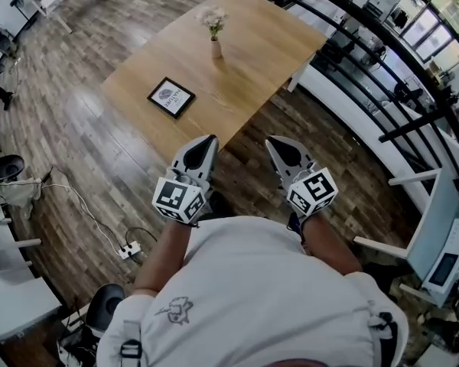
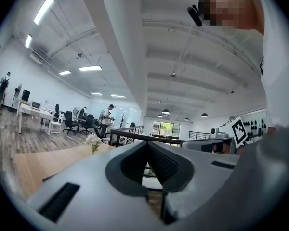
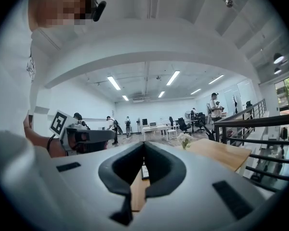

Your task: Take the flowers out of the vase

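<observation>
White short-sleeved T-shirt (image 1: 252, 297) with what may be a small line-drawn emblem (image 1: 174, 310); grey, pointed left gripper (image 1: 208, 139) and right gripper (image 1: 271, 142), each carrying a black-and-white marker cube (image 1: 180, 197).

A light wooden rectangular table (image 1: 252, 60) was set on dark wood-plank flooring (image 1: 61, 128); beside it a black metal railing (image 3: 250, 121) was seen, overhead white strip lights (image 2: 43, 8).

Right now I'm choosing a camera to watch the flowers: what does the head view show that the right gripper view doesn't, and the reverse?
Head view only: the power strip on the floor. Right gripper view only: ceiling lights and a look along the right gripper, its jaws shut and empty. Both: the flowers, the wooden table and the left gripper.
</observation>
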Motion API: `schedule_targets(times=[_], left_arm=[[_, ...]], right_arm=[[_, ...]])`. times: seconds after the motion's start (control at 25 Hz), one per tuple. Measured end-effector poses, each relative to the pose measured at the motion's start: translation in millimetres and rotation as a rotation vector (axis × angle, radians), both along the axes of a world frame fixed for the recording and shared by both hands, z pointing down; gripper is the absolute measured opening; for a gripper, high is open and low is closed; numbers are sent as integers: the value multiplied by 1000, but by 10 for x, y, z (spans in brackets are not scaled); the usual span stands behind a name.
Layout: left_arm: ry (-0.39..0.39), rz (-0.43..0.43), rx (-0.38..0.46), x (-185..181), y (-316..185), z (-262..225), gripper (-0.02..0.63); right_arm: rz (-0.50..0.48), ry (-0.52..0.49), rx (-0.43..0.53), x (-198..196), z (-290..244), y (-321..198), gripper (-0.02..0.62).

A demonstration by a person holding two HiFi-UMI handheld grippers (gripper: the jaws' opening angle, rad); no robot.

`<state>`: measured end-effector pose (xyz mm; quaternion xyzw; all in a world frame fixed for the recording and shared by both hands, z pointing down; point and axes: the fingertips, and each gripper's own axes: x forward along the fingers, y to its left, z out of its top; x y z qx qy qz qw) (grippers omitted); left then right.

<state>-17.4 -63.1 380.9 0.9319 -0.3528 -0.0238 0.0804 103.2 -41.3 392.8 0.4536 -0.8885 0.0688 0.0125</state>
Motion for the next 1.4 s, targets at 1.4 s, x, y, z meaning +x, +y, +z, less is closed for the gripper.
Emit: schedule_targets(times=[1.4], left_arm=[[10,-16,-87,-592,-1716,192,5]], right_arm=[[-37,9,-139,-491,372,-2042,6]])
